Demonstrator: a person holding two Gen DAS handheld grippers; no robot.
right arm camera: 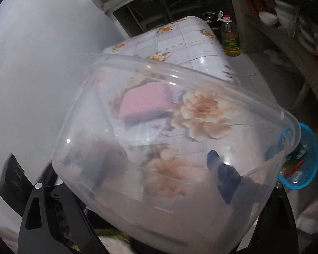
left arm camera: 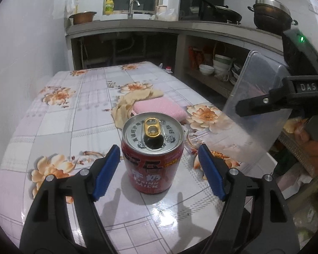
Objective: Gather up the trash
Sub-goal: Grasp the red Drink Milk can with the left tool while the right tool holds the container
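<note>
Can [left arm camera: 152, 156] is the target: red milk-drink tin, upright on the table [left arm camera: 53, 127], tab lifted and mouth open, so likely empty or near it. Left gripper [left arm camera: 159, 169] has its blue fingers [left arm camera: 108, 167] spread either side of the can body, a gap on both sides, not touching yet.

Handling guess: light, thin-walled metal, smooth printed skin. Stiff enough at low force but will dent if squeezed hard. Slippery against the pads if gripped too lightly, and a light can tips easily if one finger lands first. Best hold is mid-body, below the top rim, fingers square across the widest part. Keep it upright in case of dregs; the mouth is open.

Right gripper [right arm camera: 159, 182] is pinching the wall of a clear plastic tub [right arm camera: 180, 148], one blue finger [right arm camera: 222, 175] visible through the plastic inside it. Tub is held tilted, off the table at its right edge. Thin flexible plastic, light, will flex under a load dropped in.

Also on the table behind the can: pink sponge [left arm camera: 159, 108] and a crumpled yellowish cloth [left arm camera: 129, 103], touching each other. Blue basket [right arm camera: 303, 158] with scraps in it sits low at right in the right wrist view.
</note>
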